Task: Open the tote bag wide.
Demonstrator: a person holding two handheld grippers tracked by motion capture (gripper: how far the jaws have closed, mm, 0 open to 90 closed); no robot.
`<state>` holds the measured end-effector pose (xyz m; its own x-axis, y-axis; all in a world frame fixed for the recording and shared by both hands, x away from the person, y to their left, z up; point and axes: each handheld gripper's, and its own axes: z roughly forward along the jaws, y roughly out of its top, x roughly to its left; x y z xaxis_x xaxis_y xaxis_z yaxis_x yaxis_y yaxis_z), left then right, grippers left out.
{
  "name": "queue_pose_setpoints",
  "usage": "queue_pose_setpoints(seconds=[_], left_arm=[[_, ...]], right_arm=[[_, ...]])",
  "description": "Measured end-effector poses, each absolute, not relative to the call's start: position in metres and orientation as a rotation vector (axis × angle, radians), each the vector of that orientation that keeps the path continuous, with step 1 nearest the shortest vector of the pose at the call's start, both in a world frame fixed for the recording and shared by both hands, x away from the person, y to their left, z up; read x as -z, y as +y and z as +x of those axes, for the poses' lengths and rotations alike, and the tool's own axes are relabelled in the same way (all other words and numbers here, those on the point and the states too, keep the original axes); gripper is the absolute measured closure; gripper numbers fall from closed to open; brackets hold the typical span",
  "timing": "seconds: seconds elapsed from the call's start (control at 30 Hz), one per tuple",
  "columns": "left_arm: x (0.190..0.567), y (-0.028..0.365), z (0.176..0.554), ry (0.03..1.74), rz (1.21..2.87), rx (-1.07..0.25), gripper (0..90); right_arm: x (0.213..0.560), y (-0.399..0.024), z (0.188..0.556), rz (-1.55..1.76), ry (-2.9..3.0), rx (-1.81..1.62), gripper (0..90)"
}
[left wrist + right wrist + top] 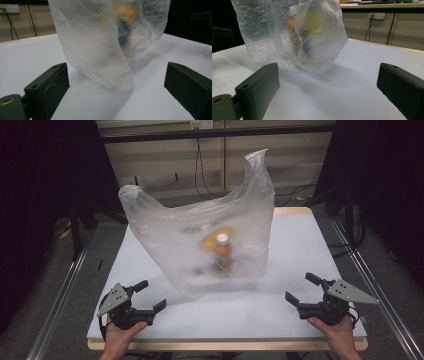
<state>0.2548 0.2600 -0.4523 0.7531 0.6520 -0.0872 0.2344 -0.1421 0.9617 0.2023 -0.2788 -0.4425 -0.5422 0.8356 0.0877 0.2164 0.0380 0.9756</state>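
At the near edge of the white table [300, 245], the left gripper [145, 295] and the right gripper [298, 288] rest low over the surface, each held in one of the person's hands. Both are released: the jaws stand wide apart with nothing between them, as the left gripper view and the right gripper view confirm. Each gripper points inward and forward toward the centre of the table. This placement likely brackets the bag from two sides, so that either gripper can approach it without crossing the other.

Farther in, the plastic bag [200, 240] stands at the middle of the table, apart from both grippers. It is thin, translucent and heavily creased. Its base spreads on the table surface, and its nearest lower corner lies just ahead of the left gripper. Two handle loops rise from the top, one at the left [131, 194] and a taller one at the right [260, 162]. The loops stand up unsupported, which suggests stiff, light film that will deform readily under a pinch.

Inside the bag, a bottle [223, 251] with a pale cap and orange-brown body stands roughly upright. The film blurs it; other dark and yellow contents beside it cannot be identified. These contents likely weigh the base down and keep the bag erect.
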Motion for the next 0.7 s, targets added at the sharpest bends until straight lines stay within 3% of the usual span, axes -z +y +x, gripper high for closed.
queue_pose_setpoints(seconds=[0.3, 0.5, 0.57, 0.7], left_arm=[[0.4526, 0.2571, 0.2583, 0.686, 1.737, -0.378, 11.6], [0.4518, 0.2526, 0.2569, 0.679, 1.758, -0.366, 23.9], [0.4514, 0.2537, 0.2578, 0.674, 1.760, -0.364, 28.1], [0.4507, 0.2510, 0.2578, 0.665, 1.748, -0.327, 37.2]], right_arm=[[0.4440, -0.2768, 0.2074, 1.071, 1.819, -1.525, 10.7], [0.4439, -0.2787, 0.2091, 1.087, 1.819, -1.551, 24.5], [0.4438, -0.2791, 0.2095, 1.094, 1.820, -1.559, 25.3], [0.4423, -0.2790, 0.2109, 1.066, 1.847, -1.583, 40.1]])
